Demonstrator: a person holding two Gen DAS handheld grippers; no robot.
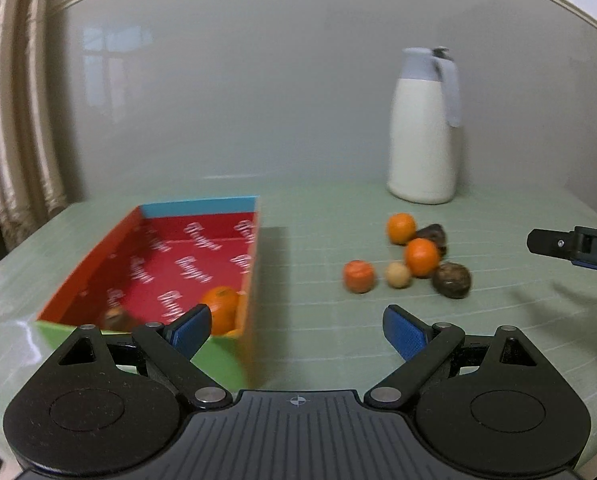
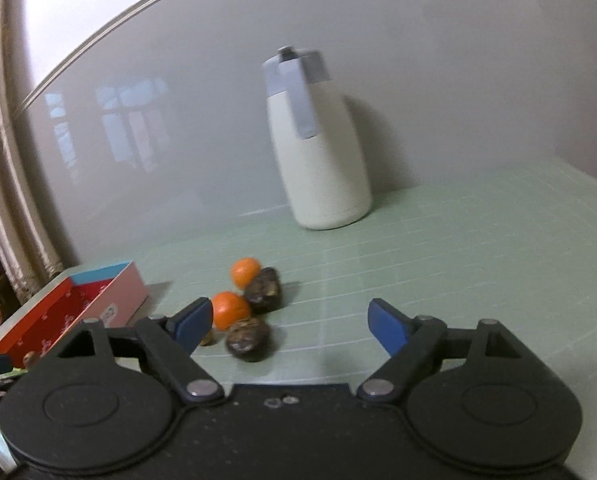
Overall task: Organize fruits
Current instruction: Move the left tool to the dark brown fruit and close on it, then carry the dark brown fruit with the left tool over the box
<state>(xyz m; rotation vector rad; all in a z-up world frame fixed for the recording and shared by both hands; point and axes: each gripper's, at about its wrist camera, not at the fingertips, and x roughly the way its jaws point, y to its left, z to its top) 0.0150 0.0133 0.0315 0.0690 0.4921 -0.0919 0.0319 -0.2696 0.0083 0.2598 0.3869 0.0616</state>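
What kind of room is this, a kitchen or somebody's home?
Probably a home, perhaps a dining corner; no kitchen fittings show. A white thermos jug stands on a table with a pale green cover, loose fruit lies beside a red gift box, and a curtain hangs at the left.

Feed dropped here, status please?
Both hand-held grippers, left and right, open, empty. Box holds one orange. Loose fruit unobstructed.

the box's (image 1: 98, 276) lettering is blurred, and a small brown fruit (image 1: 116, 317) inside is indistinct.
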